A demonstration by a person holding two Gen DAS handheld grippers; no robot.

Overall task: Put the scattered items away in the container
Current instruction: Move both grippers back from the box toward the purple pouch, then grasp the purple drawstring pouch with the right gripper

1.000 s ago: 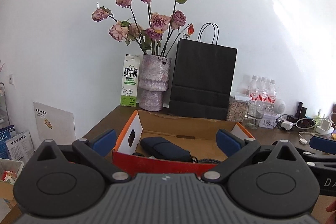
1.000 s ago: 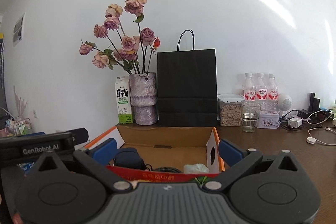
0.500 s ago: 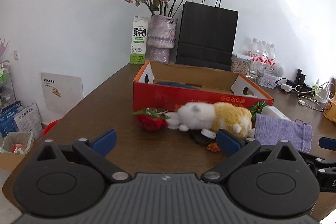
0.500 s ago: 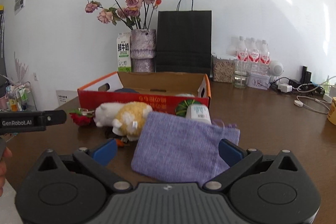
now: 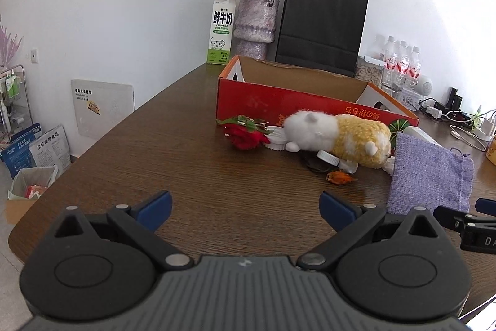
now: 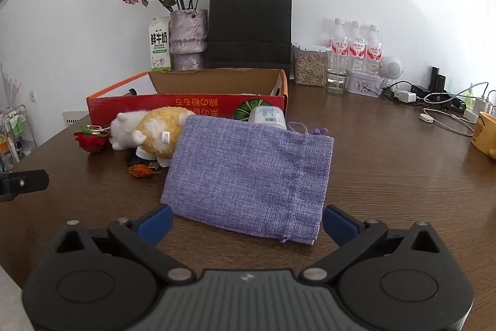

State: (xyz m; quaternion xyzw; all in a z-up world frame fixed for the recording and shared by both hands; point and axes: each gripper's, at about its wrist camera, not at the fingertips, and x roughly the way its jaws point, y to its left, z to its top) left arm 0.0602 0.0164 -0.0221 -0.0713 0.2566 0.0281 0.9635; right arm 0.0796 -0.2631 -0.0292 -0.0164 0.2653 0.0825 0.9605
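Note:
An open red cardboard box [image 5: 279, 101] [image 6: 186, 106] stands on the brown table. In front of it lie a red rose [image 5: 245, 137] [image 6: 91, 141], a white and yellow plush toy [image 5: 338, 134] [image 6: 155, 131], a purple cloth pouch [image 5: 429, 176] [image 6: 251, 172], a white bottle [image 6: 268, 115], a small orange dried flower [image 5: 339, 176] [image 6: 141, 170] and a dark flat piece under the plush. My left gripper [image 5: 245, 208] is open and empty, well short of the items. My right gripper [image 6: 246, 221] is open and empty, its fingers either side of the pouch's near edge.
At the back stand a milk carton [image 5: 221, 30], a vase of dried roses [image 5: 255, 24], a black paper bag [image 5: 322, 30], water bottles [image 6: 356, 45], a seed jar [image 6: 308, 65], chargers and cables [image 6: 440, 104], and a yellow mug [image 6: 485, 134]. The table's left edge is near.
Both grippers have pulled back and down from over the box to near the table's front. The scattered items have come into view. Both stayed open.

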